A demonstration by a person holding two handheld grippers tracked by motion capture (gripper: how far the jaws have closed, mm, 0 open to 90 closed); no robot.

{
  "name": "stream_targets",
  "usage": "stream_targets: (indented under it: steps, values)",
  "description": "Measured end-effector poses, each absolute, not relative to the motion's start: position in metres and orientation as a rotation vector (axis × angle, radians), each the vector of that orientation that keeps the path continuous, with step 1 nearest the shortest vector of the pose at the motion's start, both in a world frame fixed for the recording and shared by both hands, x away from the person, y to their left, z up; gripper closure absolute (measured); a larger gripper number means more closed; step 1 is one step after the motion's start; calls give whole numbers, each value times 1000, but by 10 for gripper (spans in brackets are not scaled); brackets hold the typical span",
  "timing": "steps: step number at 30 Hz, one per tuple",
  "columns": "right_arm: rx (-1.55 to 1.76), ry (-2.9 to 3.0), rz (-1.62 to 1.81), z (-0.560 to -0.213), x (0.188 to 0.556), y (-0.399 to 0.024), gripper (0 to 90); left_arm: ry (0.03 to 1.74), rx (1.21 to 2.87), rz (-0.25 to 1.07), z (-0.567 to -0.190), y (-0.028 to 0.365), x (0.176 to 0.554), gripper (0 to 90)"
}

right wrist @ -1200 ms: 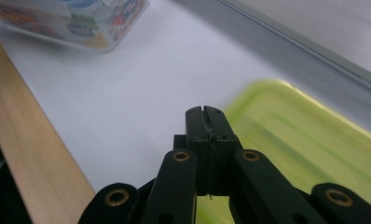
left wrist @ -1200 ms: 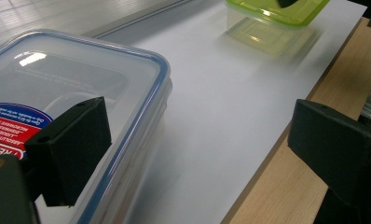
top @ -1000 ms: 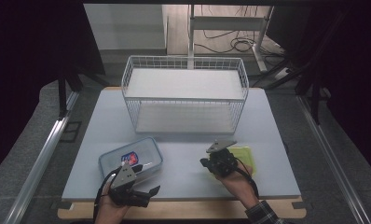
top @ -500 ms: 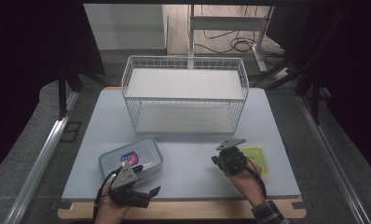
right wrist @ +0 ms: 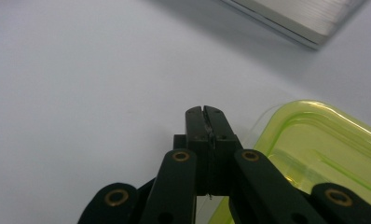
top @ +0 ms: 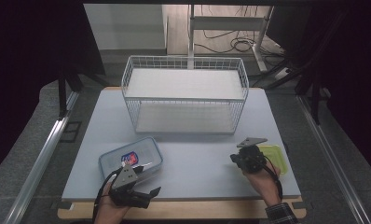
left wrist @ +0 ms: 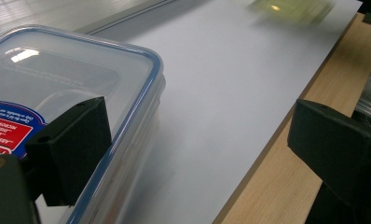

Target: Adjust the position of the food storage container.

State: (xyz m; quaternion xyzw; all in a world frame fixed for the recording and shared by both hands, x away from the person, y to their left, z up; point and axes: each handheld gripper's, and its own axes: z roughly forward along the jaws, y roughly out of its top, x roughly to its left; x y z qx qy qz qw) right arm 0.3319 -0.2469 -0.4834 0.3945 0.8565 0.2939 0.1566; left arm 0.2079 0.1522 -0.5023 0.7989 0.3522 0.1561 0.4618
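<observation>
Two tongs, two boxes: your left tongs (top: 148,192) sit released at the table's (top: 197,158) near edge, one pad over the clear blue-rimmed box (top: 131,158); your right tongs (right wrist: 205,113) are clenched on nothing, just beside the green box (top: 273,156). Approach stage, I judge; next, part them to straddle its rim. Open table ahead; wire basket (top: 185,95) stands well back.
</observation>
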Motion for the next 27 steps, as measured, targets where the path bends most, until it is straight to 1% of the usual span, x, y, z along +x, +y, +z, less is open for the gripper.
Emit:
stream_targets:
  steps: [3, 7, 9, 11, 13, 14, 16, 19, 22, 24, 25, 27]
  values:
    - [1162, 2431, 849, -484, 334, -257, 893, 879, 1968, 385, -502, 152, 208, 60]
    - [1166, 2424, 864, -483, 333, -259, 892, 895, 1956, 389, -497, 157, 208, 51]
    - [1151, 2425, 884, -482, 332, -256, 890, 914, 1947, 408, -492, 162, 208, 62]
    - [1137, 2428, 896, -482, 330, -252, 888, 940, 1949, 443, -489, 170, 208, 92]
    - [1127, 2433, 905, -481, 329, -250, 885, 971, 1944, 474, -487, 177, 208, 166]
    - [1122, 2436, 911, -481, 329, -248, 884, 993, 1933, 485, -486, 184, 208, 222]
    - [1115, 2440, 915, -482, 328, -246, 880, 1016, 1891, 462, -484, 197, 209, 415]
    - [1109, 2447, 911, -483, 328, -243, 875, 1090, 1827, 480, -481, 222, 210, 641]
    - [1106, 2456, 907, -484, 327, -241, 870, 1150, 1798, 511, -481, 243, 210, 812]
    - [1099, 2458, 907, -485, 327, -239, 870, 1196, 1796, 528, -483, 255, 210, 883]
    - [1095, 2463, 906, -485, 327, -239, 870, 1217, 1796, 534, -485, 259, 211, 899]
    - [1088, 2469, 905, -486, 326, -237, 870, 1280, 1797, 557, -489, 270, 212, 900]
